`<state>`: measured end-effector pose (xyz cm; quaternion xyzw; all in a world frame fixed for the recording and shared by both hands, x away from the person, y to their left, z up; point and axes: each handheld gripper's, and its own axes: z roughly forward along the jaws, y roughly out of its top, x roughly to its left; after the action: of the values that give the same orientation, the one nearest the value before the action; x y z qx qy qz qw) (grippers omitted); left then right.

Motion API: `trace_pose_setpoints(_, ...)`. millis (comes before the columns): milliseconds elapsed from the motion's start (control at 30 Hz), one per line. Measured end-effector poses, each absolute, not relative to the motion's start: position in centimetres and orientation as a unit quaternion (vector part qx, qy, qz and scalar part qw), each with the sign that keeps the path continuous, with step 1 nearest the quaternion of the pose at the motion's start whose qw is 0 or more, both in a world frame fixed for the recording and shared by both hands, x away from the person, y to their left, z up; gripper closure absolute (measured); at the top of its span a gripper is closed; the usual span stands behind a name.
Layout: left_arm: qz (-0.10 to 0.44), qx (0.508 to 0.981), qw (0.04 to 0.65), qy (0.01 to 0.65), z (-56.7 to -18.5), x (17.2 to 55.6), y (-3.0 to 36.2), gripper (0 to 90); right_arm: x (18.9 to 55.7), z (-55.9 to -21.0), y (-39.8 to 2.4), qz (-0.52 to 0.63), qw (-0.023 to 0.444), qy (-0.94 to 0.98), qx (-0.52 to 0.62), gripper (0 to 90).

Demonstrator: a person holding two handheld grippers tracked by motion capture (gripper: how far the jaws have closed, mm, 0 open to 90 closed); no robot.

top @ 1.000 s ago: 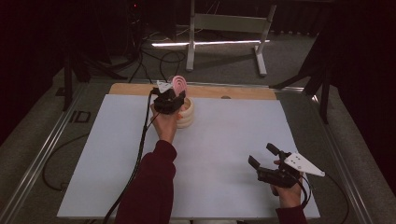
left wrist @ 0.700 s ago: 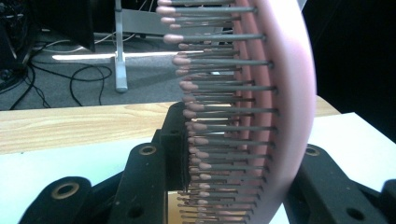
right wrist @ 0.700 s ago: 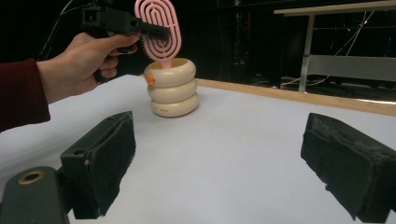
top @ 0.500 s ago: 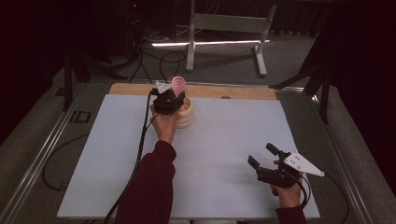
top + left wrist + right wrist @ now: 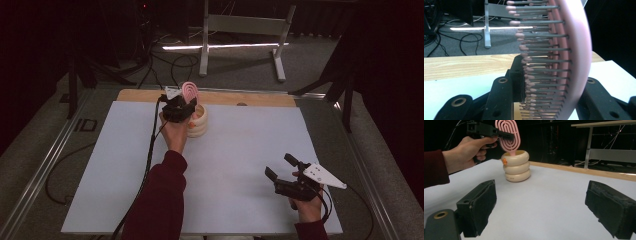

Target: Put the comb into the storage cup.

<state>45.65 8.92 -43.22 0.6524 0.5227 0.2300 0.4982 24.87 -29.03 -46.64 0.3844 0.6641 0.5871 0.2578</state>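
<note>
Where jaws grip: one pink brush (image 5: 189,90), one ringed holder (image 5: 198,121), two grippers.

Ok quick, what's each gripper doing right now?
Left gripper: closed on the pink hairbrush, which stands in the cream holder.
Right gripper: open, holding nothing.

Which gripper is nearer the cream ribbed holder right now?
Left. The left gripper is right over the cream ribbed holder, shut on the pink hairbrush standing in it. The right gripper sits open near the table's front right, well away.
</note>
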Motion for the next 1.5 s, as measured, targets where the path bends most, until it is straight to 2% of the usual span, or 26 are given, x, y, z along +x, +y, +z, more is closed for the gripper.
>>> trace_pose_setpoints(1500, 0.221, 0.663, 0.467, 0.541, -44.4, 46.0, 11.8, 56.0, 24.9, -46.7, -28.8, 0.583, 0.258, 0.667, 0.385, 11.3)
